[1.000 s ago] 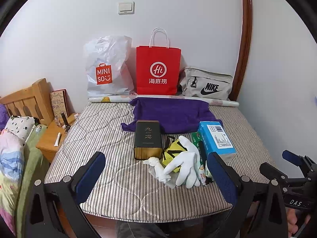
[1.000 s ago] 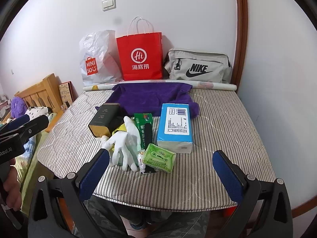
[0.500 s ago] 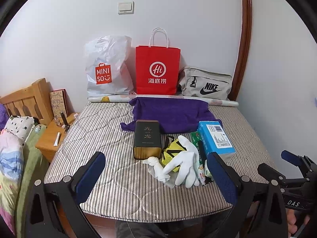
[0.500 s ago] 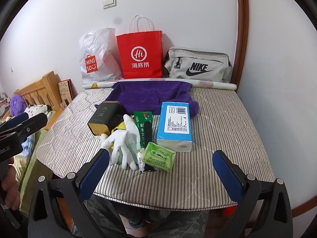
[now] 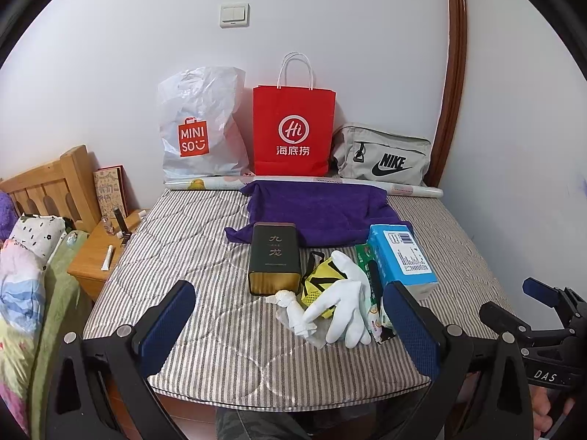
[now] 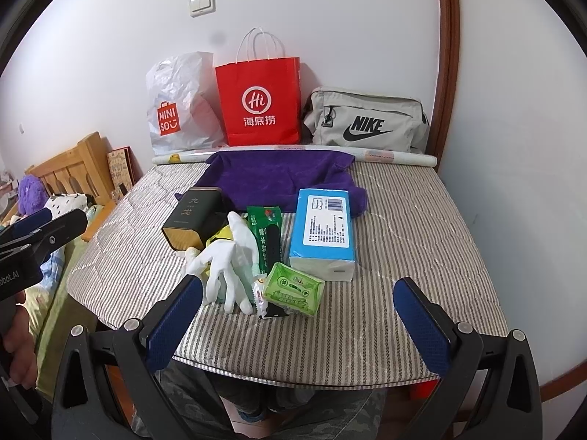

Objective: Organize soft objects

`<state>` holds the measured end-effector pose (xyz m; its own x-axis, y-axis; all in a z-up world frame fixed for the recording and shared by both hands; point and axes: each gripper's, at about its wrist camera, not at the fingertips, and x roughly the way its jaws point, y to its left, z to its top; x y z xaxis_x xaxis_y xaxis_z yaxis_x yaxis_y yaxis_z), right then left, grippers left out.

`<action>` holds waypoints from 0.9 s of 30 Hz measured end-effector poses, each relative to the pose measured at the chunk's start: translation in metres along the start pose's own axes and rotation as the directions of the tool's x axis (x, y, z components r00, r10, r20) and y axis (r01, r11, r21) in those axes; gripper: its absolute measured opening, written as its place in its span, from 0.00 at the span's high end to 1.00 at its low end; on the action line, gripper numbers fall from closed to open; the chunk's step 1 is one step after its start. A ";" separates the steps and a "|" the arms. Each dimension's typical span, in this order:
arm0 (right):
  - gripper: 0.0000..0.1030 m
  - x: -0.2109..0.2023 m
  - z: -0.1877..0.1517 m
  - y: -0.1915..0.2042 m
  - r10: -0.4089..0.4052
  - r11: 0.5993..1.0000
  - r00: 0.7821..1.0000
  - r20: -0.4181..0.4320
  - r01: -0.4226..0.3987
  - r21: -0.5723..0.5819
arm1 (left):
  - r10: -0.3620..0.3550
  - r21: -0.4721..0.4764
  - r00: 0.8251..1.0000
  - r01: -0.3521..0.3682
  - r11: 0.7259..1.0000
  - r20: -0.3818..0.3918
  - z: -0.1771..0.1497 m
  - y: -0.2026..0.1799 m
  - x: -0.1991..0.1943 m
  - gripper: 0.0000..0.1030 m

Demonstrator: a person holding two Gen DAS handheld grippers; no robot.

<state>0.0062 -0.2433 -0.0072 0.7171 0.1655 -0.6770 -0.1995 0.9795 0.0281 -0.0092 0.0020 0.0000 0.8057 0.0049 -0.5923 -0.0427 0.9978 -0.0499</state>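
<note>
On the striped mattress (image 5: 205, 249) (image 6: 403, 220) lies a pile: white gloves (image 5: 343, 299) (image 6: 227, 256), a yellow mesh item (image 5: 323, 280), a dark tin (image 5: 273, 256) (image 6: 192, 216), a blue tissue pack (image 5: 401, 256) (image 6: 324, 231), a green wipes pack (image 6: 264, 234) and a small green packet (image 6: 295, 288). A purple towel (image 5: 319, 207) (image 6: 279, 176) lies behind them. My left gripper (image 5: 290, 326) is open and empty, just before the gloves. My right gripper (image 6: 299, 324) is open and empty, before the small packet.
A Miniso plastic bag (image 5: 200, 128), a red paper bag (image 5: 293, 128) and a grey Nike bag (image 5: 383, 156) stand against the back wall, with a rolled sheet (image 5: 403, 190) before them. A wooden nightstand (image 5: 99, 256) and bedding (image 5: 25, 282) are at the left.
Both grippers have shifted only slightly; the right view has dipped a little toward the mattress. Nothing on the mattress has moved.
</note>
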 end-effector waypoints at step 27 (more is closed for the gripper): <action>0.00 -0.004 0.000 0.002 -0.005 1.000 1.000 0.012 0.005 -0.010 | -0.001 -0.004 1.000 0.001 1.000 0.005 -0.001 0.004 -0.003 0.00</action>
<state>0.0032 -0.2415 -0.0048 0.7257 0.1621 -0.6686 -0.2028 0.9791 0.0174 -0.0126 0.0058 0.0011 0.8084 0.0039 -0.5886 -0.0439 0.9976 -0.0538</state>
